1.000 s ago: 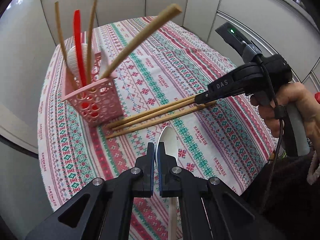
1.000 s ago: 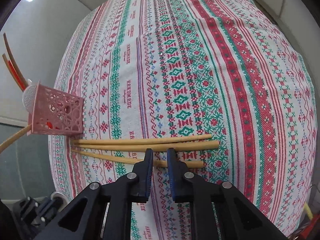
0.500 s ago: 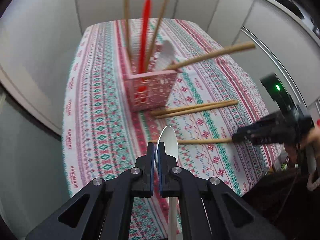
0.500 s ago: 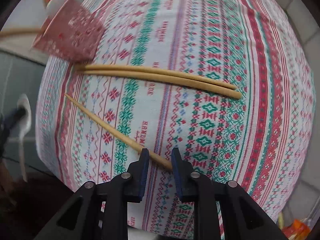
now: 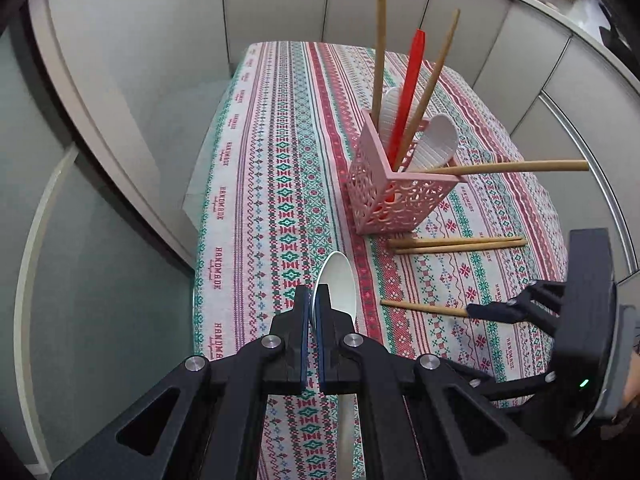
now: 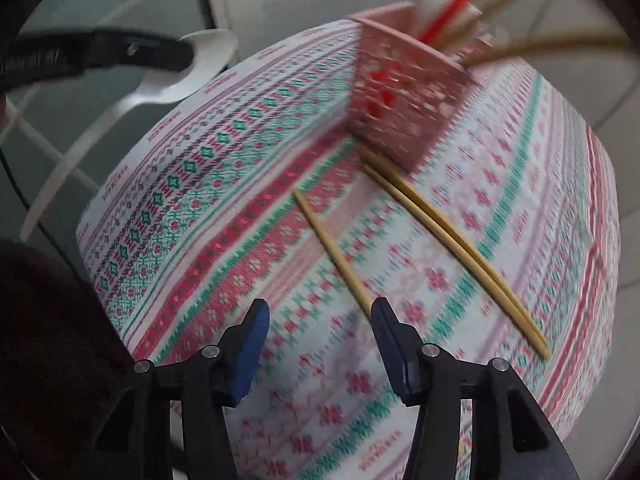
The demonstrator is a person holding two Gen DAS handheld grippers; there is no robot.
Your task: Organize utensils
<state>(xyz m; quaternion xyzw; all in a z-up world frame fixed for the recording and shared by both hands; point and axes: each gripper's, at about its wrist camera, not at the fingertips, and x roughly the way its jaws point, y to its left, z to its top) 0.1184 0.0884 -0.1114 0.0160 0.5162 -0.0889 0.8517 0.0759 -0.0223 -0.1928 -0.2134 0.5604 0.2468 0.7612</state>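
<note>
My left gripper (image 5: pixel 314 308) is shut on a white spoon (image 5: pixel 336 284), held above the near table edge; the spoon also shows in the right wrist view (image 6: pixel 192 68). A pink lattice holder (image 5: pixel 394 196) stands on the patterned tablecloth (image 5: pixel 276 168) with several wooden sticks, a red utensil (image 5: pixel 408 92) and white spoons in it. Two chopsticks (image 5: pixel 456 244) lie beside the holder. A single chopstick (image 6: pixel 332 248) lies nearer. My right gripper (image 6: pixel 320 320) is open, its fingers either side of that chopstick's near end.
The table stands in a corner of grey partition panels (image 5: pixel 276 0). The floor gap (image 5: pixel 100 240) runs along its left edge. The right wrist view is motion-blurred.
My left gripper swung round with the spoon, bringing the holder to centre right. My right gripper opened wide and moved to the single chopstick's end.
</note>
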